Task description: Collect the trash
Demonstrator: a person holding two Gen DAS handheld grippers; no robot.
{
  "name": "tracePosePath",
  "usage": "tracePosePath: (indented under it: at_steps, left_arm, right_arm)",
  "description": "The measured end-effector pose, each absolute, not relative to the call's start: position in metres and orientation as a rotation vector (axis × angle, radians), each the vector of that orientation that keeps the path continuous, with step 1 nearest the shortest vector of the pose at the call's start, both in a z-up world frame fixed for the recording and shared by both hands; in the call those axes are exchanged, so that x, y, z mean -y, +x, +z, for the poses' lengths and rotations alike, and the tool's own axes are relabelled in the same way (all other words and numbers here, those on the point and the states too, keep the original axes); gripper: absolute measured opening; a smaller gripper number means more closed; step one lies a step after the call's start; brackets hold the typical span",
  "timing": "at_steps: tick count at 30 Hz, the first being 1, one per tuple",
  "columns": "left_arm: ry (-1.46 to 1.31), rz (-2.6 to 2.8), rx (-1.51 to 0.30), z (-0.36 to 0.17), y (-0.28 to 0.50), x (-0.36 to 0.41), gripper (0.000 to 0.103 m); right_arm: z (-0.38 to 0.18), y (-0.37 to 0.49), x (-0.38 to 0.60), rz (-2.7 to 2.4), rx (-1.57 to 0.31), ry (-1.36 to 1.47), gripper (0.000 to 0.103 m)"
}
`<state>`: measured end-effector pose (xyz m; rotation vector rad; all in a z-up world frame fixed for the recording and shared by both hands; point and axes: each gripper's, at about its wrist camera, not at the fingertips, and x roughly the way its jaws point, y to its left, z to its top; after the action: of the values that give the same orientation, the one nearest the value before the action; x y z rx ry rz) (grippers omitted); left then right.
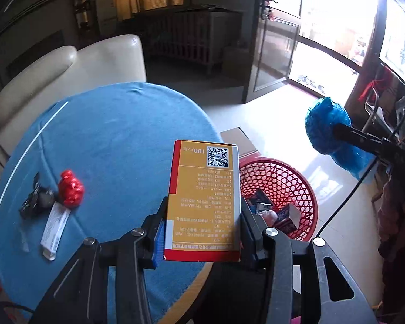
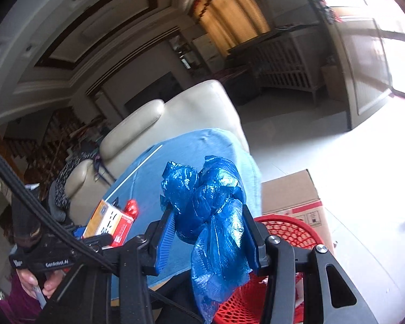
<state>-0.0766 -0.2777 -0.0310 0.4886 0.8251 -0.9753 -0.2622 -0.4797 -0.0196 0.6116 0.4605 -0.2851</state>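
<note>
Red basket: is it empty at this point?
No. In the left wrist view the red basket already holds several small boxes and wrappers at its bottom.

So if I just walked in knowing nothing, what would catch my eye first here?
Probably the orange and red box clamped in the left gripper above the edge of the blue round table. Next, the crumpled blue plastic bag pinched in the right gripper, hanging over the red mesh basket on the floor, which already holds some packaging.

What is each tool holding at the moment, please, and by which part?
The left tool clamps the box by its side faces at the near end. The right tool pinches the bag across its crumpled middle.
</note>
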Motion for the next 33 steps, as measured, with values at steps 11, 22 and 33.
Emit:
tracePosePath:
  at_steps: [11, 22, 33]
  left_arm:
    - [0.574, -1.004, -0.852, -0.054, -0.088, 0.312, 0.048]
    - [0.636, -1.018, -0.871, -0.071, -0.090, 0.332, 0.048]
    - [0.663, -1.058, -0.929, -0.091, -0.088, 0.344, 0.048]
  right_arm:
    - [-0.043, -0.262, 0.499, -0.297, -0.490, 0.675, 0.048]
    - [-0.064, -0.252, 0.509, -0.324, -0.541, 0.724, 0.048]
    - [-0.088, -0.238, 0.517, -0.359, -0.615, 0.768, 0.048]
